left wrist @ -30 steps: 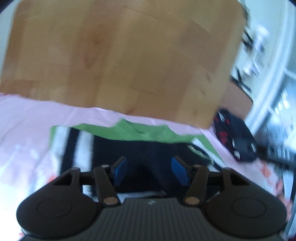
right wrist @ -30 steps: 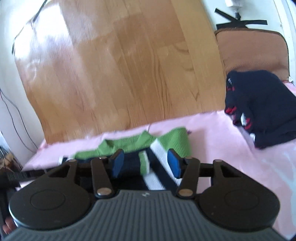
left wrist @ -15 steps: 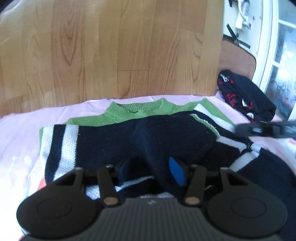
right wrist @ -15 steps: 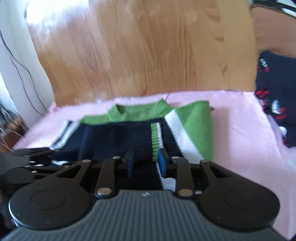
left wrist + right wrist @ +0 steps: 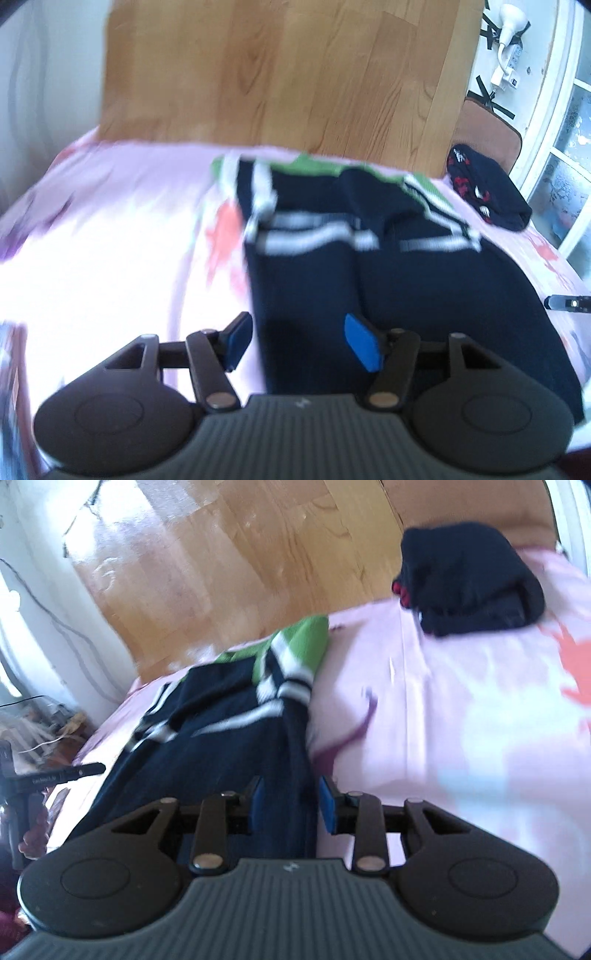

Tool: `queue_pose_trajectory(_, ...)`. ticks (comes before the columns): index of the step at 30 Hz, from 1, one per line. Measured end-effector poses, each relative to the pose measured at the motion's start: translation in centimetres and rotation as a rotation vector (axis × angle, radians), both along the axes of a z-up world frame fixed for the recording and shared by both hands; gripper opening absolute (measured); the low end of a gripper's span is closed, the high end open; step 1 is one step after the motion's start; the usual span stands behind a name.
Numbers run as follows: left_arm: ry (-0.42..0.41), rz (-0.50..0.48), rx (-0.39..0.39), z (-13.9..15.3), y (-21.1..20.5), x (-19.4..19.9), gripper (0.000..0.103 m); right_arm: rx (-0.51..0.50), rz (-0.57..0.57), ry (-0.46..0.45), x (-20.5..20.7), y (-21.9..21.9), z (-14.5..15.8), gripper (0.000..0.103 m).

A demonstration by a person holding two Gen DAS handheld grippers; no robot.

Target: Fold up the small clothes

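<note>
Lying on the pink bedsheet [image 5: 122, 236], the navy sweater [image 5: 424, 280] with white stripes and green collar stretches from the near edge toward the wooden headboard [image 5: 280, 74]. The left claw [image 5: 301, 341] stands wide open, its blue pads over the sweater's near left edge without pinching it. The right claw [image 5: 290, 805] has its pads partly apart with the sweater's near right edge between them; through the blur they seem not to clamp it. A folded dark garment [image 5: 469, 579] sits far right.
</note>
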State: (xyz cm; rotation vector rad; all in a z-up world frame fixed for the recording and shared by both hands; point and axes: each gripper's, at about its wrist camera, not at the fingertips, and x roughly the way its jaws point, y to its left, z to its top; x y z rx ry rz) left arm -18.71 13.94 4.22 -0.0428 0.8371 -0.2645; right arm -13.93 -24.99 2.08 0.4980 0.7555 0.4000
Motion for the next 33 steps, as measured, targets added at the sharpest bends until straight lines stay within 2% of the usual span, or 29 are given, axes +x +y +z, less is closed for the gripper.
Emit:
queue_pose_trajectory(4,0.042,0.060,-0.040,-0.3,1.4,-5.5,0.053,0.033,0.056,0.029,-3.5,0.0,-0.2,0.036)
queue_pose_trajectory(10,0.050,0.112,-0.048,-0.1,1.7,-11.3,0.054,0.064,0.070,0.069,-6.4,-1.3,-1.2,0.036)
queue_pose_trajectory(15,0.089,0.144,-0.111,-0.3,2.1,-13.4,0.056,0.097,0.086,0.059,-8.7,-1.6,-1.4,0.036)
queue_pose_trajectory(20,0.157,0.160,-0.206,-2.0,2.0,-13.0,0.056,0.134,0.085,0.065,-10.0,-1.2,-2.0,0.036)
queue_pose_trajectory(23,0.219,0.169,-0.233,-3.4,1.5,-12.3,0.047,0.182,0.102,0.068,-10.0,-0.3,-2.5,0.036)
queue_pose_trajectory(25,0.230,0.156,-0.272,-3.6,1.4,-12.4,0.022,0.185,0.119,0.061,-10.2,0.4,-2.5,0.036)
queue_pose_trajectory(26,0.226,0.145,-0.288,-3.5,1.4,-12.5,0.016,0.185,0.128,0.060,-10.3,0.5,-2.5,0.036)
queue_pose_trajectory(28,0.205,0.136,-0.296,-2.8,1.4,-12.8,0.014,0.169,0.137,0.060,-10.4,0.7,-2.4,0.026)
queue_pose_trajectory(29,0.193,0.133,-0.304,-2.3,1.4,-12.8,0.013,0.159,0.149,0.061,-10.4,0.7,-2.4,0.011)
queue_pose_trajectory(33,0.110,0.121,-0.418,0.5,2.6,-12.4,0.013,0.207,0.153,0.008,-9.8,0.0,-0.9,0.010)
